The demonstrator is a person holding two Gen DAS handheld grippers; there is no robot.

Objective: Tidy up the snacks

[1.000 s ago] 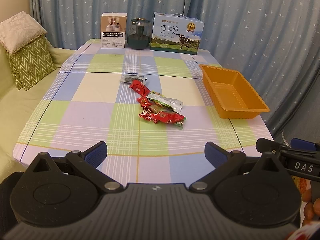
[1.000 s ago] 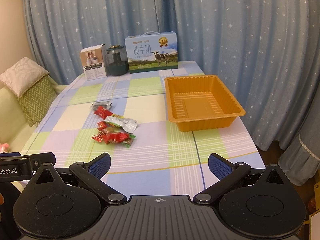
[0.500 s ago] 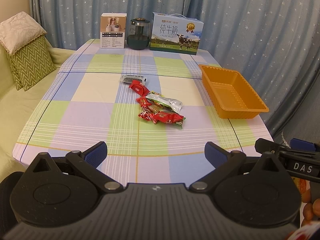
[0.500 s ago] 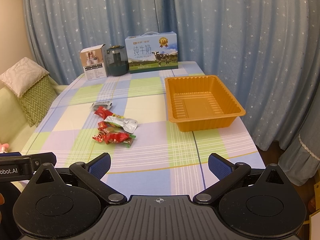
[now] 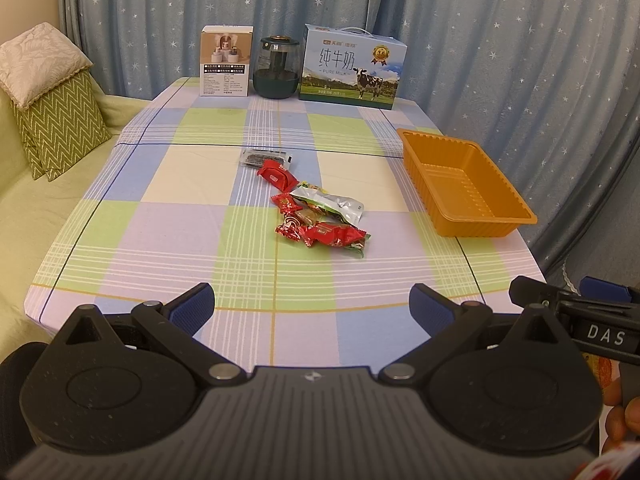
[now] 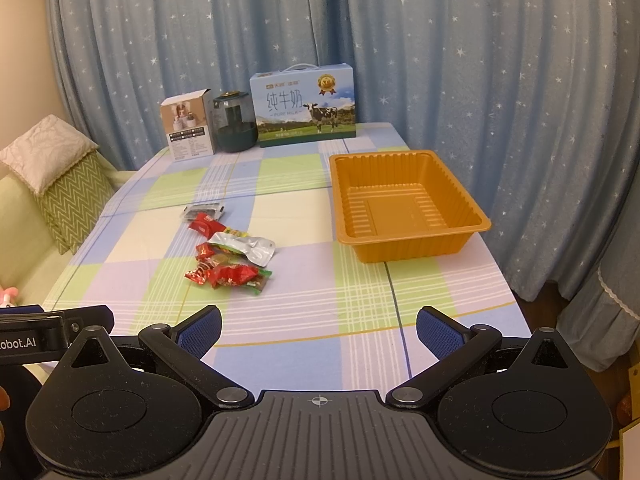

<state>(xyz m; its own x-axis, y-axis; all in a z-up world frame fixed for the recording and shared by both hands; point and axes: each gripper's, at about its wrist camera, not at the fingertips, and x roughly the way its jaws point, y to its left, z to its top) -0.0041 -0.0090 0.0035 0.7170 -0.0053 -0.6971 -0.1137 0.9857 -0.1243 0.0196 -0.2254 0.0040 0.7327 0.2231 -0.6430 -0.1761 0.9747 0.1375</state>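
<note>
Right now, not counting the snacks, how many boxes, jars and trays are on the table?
Boxes: 2, the pure milk carton and the white product box
Jars: 1, the dark green glass jar
Trays: 1, the orange plastic tray
Total: 4

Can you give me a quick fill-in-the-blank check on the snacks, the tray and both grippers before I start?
1. The orange tray holds ____ snacks.
2. The snack pile lies on the ____ tablecloth.
3. The left gripper and the right gripper are both ____.
4. At the far edge, the dark jar stands between the small white box and the ____ carton.

Missing words: no; checked; open; milk
</note>
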